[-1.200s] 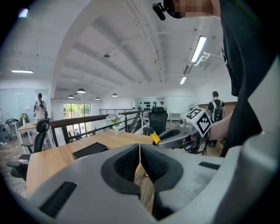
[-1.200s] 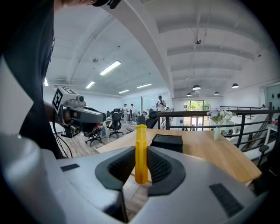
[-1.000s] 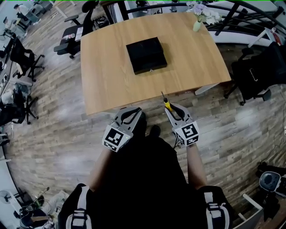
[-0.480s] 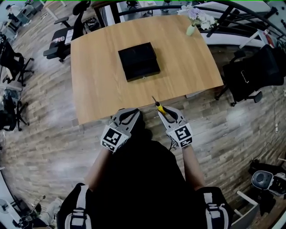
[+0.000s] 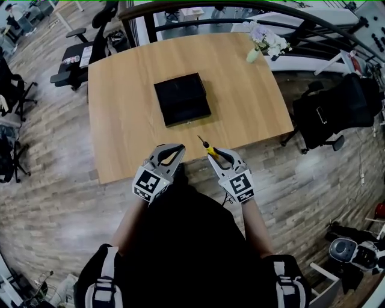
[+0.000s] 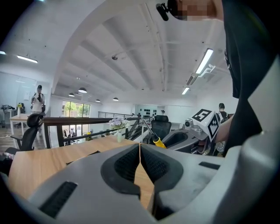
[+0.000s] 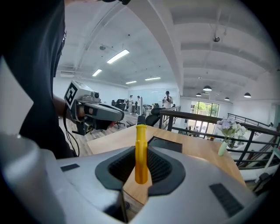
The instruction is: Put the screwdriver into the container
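Observation:
A black box-like container (image 5: 182,99) lies flat near the middle of the wooden table (image 5: 126,129). My right gripper (image 5: 215,154) is shut on the yellow handle of the screwdriver (image 5: 209,149), whose dark shaft points up and away over the table's near edge. In the right gripper view the yellow handle (image 7: 141,153) stands upright between the pads, with the container (image 7: 168,144) beyond it. My left gripper (image 5: 173,150) hovers beside it at the table's front edge, jaws shut and nothing between them. The left gripper view shows the screwdriver (image 6: 156,141) to the right.
A small vase of flowers (image 5: 255,49) stands at the table's far right corner. A black office chair (image 5: 328,111) sits right of the table, and more chairs (image 5: 75,57) stand at the far left. A dark railing (image 5: 198,11) runs behind the table.
Both grippers have come forward from over the floor to the table's near edge. The screwdriver's tip now reaches over the tabletop. The grip has not changed.

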The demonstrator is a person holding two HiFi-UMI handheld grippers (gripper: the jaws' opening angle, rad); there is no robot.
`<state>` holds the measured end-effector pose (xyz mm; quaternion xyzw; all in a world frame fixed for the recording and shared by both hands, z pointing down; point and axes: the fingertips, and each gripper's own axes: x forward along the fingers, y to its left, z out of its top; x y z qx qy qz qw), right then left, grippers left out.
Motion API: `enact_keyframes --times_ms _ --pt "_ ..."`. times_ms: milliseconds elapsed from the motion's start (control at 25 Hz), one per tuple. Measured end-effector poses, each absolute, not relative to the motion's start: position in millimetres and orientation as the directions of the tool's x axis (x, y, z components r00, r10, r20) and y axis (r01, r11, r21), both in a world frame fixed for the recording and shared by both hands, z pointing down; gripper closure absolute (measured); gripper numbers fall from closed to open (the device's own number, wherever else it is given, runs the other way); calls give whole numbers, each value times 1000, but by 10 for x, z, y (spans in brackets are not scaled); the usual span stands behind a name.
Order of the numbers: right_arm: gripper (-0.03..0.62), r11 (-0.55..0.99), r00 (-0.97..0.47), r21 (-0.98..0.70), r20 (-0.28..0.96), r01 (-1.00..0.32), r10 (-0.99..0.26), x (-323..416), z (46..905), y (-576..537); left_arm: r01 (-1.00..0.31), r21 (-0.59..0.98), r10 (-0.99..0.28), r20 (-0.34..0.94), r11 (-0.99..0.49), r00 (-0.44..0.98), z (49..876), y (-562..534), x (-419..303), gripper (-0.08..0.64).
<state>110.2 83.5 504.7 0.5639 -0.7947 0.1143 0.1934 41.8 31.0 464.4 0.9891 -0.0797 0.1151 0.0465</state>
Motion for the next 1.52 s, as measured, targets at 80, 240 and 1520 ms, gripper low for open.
enact_keyframes --times_ms 80,240,1520 --pt "500 343 -288 48 442 -938 -850 1095 5041 720 -177 73 -155 238 -982 959 4646 164 397 532" --pt "500 357 -286 77 453 -931 -844 1096 5004 488 -195 67 -174 240 -979 955 4635 -168 390 532" --pt "500 611 -506 20 540 -791 -673 1453 5583 -757 -450 105 -412 263 -887 873 4968 -1358 652 532"
